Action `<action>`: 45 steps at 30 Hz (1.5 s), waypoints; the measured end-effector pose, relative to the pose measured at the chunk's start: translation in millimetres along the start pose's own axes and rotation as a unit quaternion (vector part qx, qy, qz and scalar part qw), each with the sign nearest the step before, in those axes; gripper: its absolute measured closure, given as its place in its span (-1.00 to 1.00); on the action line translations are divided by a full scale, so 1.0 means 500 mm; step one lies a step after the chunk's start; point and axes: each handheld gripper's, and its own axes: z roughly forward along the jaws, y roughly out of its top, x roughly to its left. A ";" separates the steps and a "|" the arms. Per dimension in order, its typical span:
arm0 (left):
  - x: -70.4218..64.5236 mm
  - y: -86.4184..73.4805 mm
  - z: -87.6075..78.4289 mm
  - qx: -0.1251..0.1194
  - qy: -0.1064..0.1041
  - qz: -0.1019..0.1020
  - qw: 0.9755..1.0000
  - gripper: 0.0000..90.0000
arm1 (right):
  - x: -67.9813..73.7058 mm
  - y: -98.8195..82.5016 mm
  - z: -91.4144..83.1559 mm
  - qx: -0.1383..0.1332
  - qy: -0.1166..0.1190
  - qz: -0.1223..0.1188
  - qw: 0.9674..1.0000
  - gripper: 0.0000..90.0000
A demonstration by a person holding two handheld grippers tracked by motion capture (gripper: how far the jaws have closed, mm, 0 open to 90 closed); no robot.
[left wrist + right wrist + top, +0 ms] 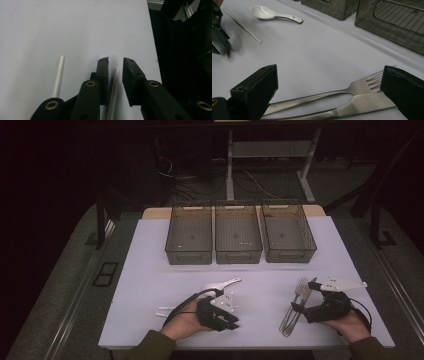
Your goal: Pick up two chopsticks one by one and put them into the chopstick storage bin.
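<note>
Two thin white sticks lie side by side on the white table [150, 285]. One stick [113, 95] runs between the jaws of my left gripper [115, 61], close beside one jaw with a sliver of table showing to the other. The second stick [58, 76] lies free just outside that gripper. From above, the left gripper [231, 321] points right, low over the sticks [165, 311]. My right gripper [330, 75] stands wide open, with a steel fork [359, 86] and knife [362, 102] flat on the table between its jaws. A white spoon [220, 285] lies mid-table.
Three dark wire bins [189, 234] [238, 234] [289, 232] stand in a row at the back of the table. The table's near edge runs just below both hands, and the person's dark clothing [190, 50] is close beside the left gripper. Dark floor and desk legs lie beyond.
</note>
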 end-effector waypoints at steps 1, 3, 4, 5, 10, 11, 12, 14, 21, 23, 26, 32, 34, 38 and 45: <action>-0.001 0.000 0.002 0.000 0.000 -0.001 1.000 0.74 | 0.000 0.000 0.000 0.000 0.000 0.001 1.000 -0.97; 0.000 -0.001 0.006 0.011 0.001 0.006 1.000 0.77 | -0.001 0.000 0.000 0.000 -0.001 0.001 1.000 -0.97; -0.001 -0.003 0.007 0.007 0.002 0.003 1.000 0.79 | 0.000 0.000 -0.001 -0.001 0.000 0.001 1.000 -0.97; 0.000 -0.003 0.007 0.007 0.004 0.004 1.000 0.82 | 0.000 0.000 -0.001 -0.001 0.000 0.001 1.000 -0.97; 0.002 -0.003 0.007 0.007 0.002 0.006 1.000 0.89 | 0.001 0.000 -0.001 -0.001 0.000 0.000 1.000 -0.97; 0.003 -0.002 0.008 0.005 0.004 0.002 1.000 0.89 | 0.001 0.000 -0.001 0.000 0.000 0.000 1.000 -0.97; 0.006 -0.001 0.008 0.002 0.009 0.000 1.000 0.89 | 0.001 0.000 -0.001 0.000 0.000 0.000 1.000 -0.97; 0.014 0.006 0.010 -0.003 0.019 -0.005 1.000 0.89 | 0.000 0.000 0.000 0.000 0.000 0.000 1.000 -0.97; 0.042 0.022 0.025 -0.002 0.062 -0.020 0.998 0.89 | 0.000 0.000 0.000 0.000 0.000 0.000 1.000 -0.97; 0.044 0.021 0.027 -0.006 0.059 -0.025 0.998 0.89 | 0.000 0.000 0.000 0.000 0.000 0.000 1.000 -0.97; 0.043 0.020 0.025 -0.007 0.057 -0.025 0.998 0.80 | 0.000 0.000 0.000 0.000 0.000 -0.001 1.000 -0.97; 0.028 0.010 -0.024 -0.056 0.041 -0.038 0.997 0.54 | 0.000 0.000 -0.001 -0.001 0.000 0.000 1.000 -0.97; 0.021 -0.006 -0.049 -0.058 0.050 -0.046 0.996 0.50 | -0.001 0.000 -0.001 -0.001 0.000 0.000 1.000 -0.97; 0.014 -0.046 -0.098 -0.063 0.068 -0.055 0.994 0.43 | -0.001 0.000 -0.001 -0.001 0.001 0.000 1.000 -0.97; -0.003 -0.128 -0.149 -0.058 0.100 -0.083 0.990 0.47 | 0.000 0.000 0.000 0.000 0.002 0.000 1.000 -0.97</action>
